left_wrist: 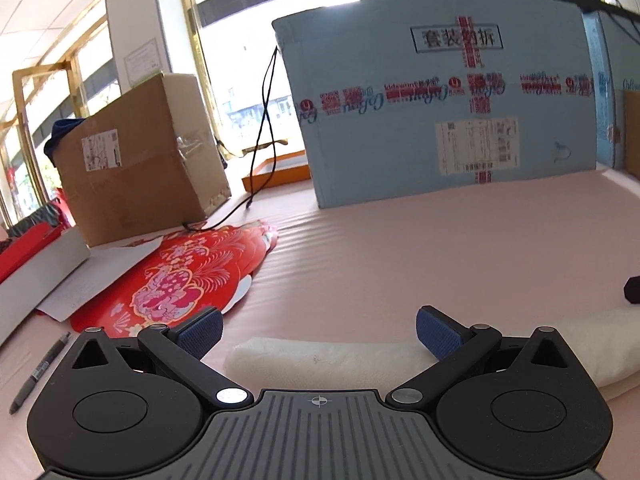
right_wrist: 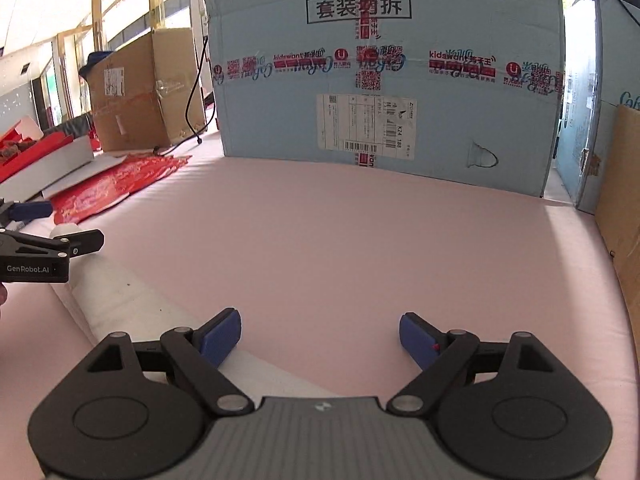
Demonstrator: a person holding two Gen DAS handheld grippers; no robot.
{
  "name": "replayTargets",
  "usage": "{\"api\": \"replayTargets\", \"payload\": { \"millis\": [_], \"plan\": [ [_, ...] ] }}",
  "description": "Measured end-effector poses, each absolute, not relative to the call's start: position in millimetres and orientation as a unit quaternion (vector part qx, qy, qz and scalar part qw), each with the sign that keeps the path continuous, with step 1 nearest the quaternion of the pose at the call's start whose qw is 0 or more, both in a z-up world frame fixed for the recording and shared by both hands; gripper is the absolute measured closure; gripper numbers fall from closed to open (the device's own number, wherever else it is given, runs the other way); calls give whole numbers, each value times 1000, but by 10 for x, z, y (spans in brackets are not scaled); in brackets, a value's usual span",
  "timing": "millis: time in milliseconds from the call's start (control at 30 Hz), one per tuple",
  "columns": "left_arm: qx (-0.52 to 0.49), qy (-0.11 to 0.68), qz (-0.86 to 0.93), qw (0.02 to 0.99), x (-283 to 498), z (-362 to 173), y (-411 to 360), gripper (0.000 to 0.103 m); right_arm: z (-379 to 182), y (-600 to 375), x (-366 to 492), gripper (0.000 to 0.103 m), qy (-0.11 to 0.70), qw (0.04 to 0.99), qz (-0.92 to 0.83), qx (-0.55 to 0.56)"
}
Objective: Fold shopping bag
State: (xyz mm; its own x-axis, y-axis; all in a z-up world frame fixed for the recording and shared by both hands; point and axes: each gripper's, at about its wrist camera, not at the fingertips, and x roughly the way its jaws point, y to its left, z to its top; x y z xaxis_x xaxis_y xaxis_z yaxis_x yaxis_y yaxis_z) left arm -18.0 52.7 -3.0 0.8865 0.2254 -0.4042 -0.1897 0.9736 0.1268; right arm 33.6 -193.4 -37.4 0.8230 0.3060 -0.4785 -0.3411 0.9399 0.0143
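Both tongs gape wide, gripping nothing: left gripper (left_wrist: 318, 332) hovers over the rolled white shopping bag (left_wrist: 340, 358) on the pink mat (left_wrist: 400, 248); right gripper (right_wrist: 320, 338) has the bag at its left finger.

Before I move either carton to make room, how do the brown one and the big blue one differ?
The brown carton is plain cardboard and smaller; the blue carton is larger, crossed by red printed tape. The brown one stands far left; the blue one stands centre back. Both rest on the pink surface and carry white labels.

Both my grippers gape, holding nothing.
My left gripper (left_wrist: 318, 334) and right gripper (right_wrist: 320, 338) sit low in frame, blue pads spread wide.
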Motion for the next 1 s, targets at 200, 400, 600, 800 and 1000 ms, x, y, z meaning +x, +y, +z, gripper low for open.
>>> {"api": "replayTargets", "payload": {
  "millis": [200,400,600,800,1000],
  "plan": [
    [-24,175,98,979,-297,-3,660,0,-163,-1940,62,18,182,965,186,-40],
    [-74,167,83,980,-320,2,810,0,-147,-1741,-141,18,207,938,245,-134],
    [-110,172,74,976,-316,-20,925,0,-179,-1511,-213,18,234,904,301,-197],
    [-127,183,57,973,-284,-52,968,0,-284,-1262,-43,40,268,882,292,-256],
    [-138,189,48,971,-269,-74,995,0,-220,-1324,153,65,299,886,294,-196]
  ]
}}
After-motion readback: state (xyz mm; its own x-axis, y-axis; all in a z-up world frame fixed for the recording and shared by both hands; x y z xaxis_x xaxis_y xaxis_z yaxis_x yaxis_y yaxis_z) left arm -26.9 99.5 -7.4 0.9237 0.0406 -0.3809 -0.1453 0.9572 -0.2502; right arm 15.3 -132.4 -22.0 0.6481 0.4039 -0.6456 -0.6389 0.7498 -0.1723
